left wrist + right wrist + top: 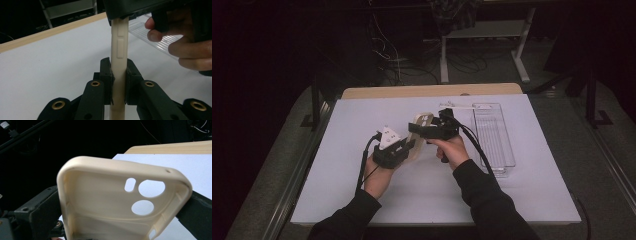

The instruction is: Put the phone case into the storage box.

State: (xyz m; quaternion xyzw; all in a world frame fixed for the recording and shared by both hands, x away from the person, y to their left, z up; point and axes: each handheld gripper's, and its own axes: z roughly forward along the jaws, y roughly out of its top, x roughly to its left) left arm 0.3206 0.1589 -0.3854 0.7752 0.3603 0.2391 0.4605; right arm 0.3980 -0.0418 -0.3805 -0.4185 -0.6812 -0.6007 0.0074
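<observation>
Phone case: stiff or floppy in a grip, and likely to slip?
The cream phone case is probably flexible: it is a thin open shell with camera cutouts and looks like soft rubbery plastic. It likely weighs little, being hollow. Slip looks unlikely, since the left gripper has its jaws pressed on both faces and the matte surface should grab. The right gripper steadies the other end.

Wooden table (432, 91) under a white sheet (422, 190), centre of the frame. Right of centre on the sheet, a clear plastic tray (494, 137), lengthwise; small white bits (452, 105) just left of its far end.
</observation>
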